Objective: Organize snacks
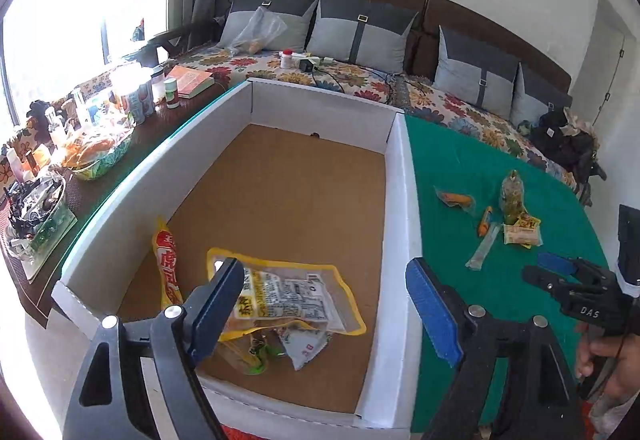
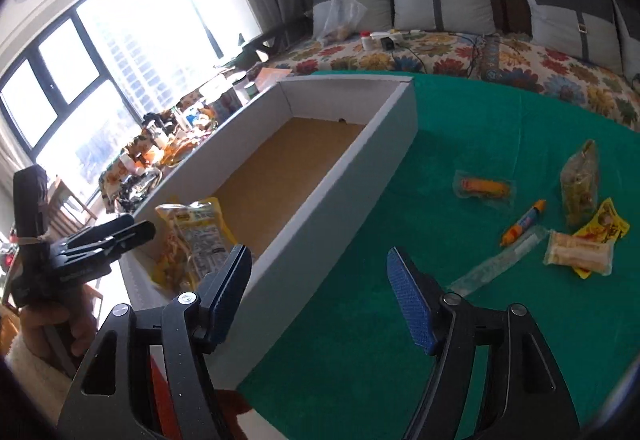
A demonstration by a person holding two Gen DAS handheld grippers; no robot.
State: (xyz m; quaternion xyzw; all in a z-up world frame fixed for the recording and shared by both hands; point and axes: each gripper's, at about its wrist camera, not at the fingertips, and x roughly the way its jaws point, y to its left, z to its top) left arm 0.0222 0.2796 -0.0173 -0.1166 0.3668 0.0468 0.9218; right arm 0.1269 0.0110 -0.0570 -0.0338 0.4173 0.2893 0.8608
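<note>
Left wrist view: left claw (image 1: 324, 284) released, empty, above white cardboard box (image 1: 404, 176) on green tabletop (image 1: 480, 168). Inside box, one yellow-edged packet (image 1: 288, 292), one red-and-yellow pouch (image 1: 166, 260), smaller wrappers beneath. Five loose snacks (image 1: 508, 216) right of box wall.

Right wrist view: right claw (image 2: 320, 288) released, empty, over box wall and tabletop. Orange stick (image 2: 524, 222), clear tube (image 2: 500, 264), three packets well apart from box.

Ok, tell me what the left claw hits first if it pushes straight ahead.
Probably the right side wall of the white cardboard box: the open, empty left claw straddles it, with the yellow-edged snack bag just left. Depth is unclear.
</note>
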